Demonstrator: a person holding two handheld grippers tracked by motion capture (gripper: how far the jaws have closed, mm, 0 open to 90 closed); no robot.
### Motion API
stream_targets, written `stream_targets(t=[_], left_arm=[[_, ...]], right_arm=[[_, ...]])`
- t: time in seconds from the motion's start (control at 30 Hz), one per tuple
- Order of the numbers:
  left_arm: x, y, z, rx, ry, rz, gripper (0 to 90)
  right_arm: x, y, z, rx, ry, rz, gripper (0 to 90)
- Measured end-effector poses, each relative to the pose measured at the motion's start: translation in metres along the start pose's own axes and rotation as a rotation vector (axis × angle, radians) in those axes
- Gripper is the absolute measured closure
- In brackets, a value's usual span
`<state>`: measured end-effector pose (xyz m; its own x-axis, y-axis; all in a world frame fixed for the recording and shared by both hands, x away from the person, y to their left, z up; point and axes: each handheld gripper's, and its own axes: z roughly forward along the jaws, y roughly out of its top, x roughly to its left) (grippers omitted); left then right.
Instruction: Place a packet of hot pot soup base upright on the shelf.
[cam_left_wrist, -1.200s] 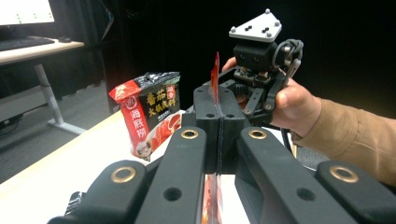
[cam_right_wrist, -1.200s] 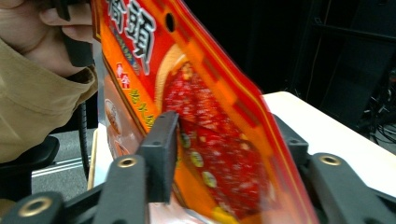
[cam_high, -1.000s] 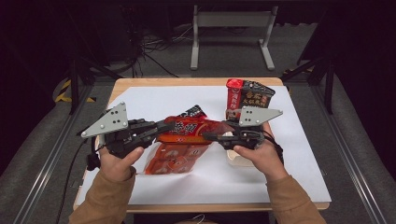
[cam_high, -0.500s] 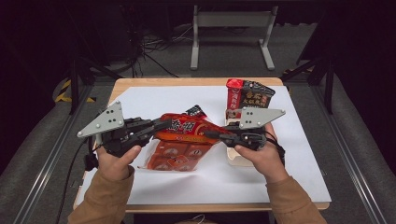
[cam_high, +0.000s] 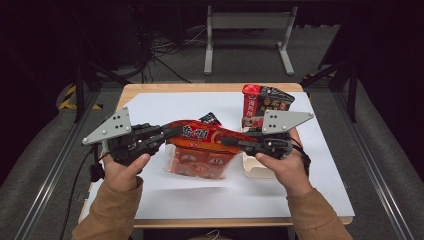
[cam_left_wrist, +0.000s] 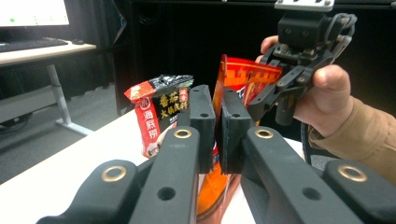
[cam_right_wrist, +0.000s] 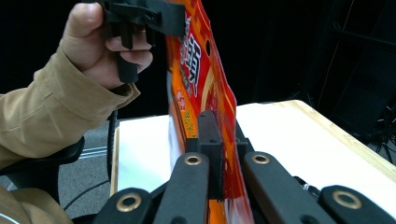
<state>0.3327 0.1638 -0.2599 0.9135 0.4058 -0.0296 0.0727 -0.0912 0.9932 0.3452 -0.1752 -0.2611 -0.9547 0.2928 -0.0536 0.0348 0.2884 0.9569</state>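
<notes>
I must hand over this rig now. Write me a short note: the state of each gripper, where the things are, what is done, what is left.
Left gripper: shut on the left end of the orange snack bag's top edge.
Right gripper: shut on the right end of the same edge.
The bag is held up between the two grippers, its body hanging over the white sheet; whether its bottom touches the sheet I cannot tell.
The red and black packet stands at the far right of the sheet, untouched. A pale box lies under the right hand.
Done: bag gripped at both ends.
Left: probably to pull the top open or set the bag down; the top looks not yet opened.
</notes>
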Motion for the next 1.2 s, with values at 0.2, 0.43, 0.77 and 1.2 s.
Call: stream_targets(t=[0.2, 0.43, 0.77, 1.2], left_arm=[[0.003, -0.003, 0.003, 0.033, 0.045, 0.004, 73.6], [0.012, -0.006, 0.001, 0.037, 0.074, -0.031, 58.6], [0.026, -0.014, -0.001, 0.048, 0.110, -0.070, 51.9], [0.039, -0.022, 0.000, 0.071, 0.116, -0.094, 47.2]], right_arm=[[0.004, 0.014, -0.005, 0.043, -0.016, 0.000, 89.6], [0.004, 0.027, -0.017, 0.062, -0.052, -0.005, 89.6], [0.000, 0.048, -0.039, 0.078, -0.116, -0.013, 89.6], [-0.013, 0.067, -0.062, 0.088, -0.198, -0.019, 89.6]])
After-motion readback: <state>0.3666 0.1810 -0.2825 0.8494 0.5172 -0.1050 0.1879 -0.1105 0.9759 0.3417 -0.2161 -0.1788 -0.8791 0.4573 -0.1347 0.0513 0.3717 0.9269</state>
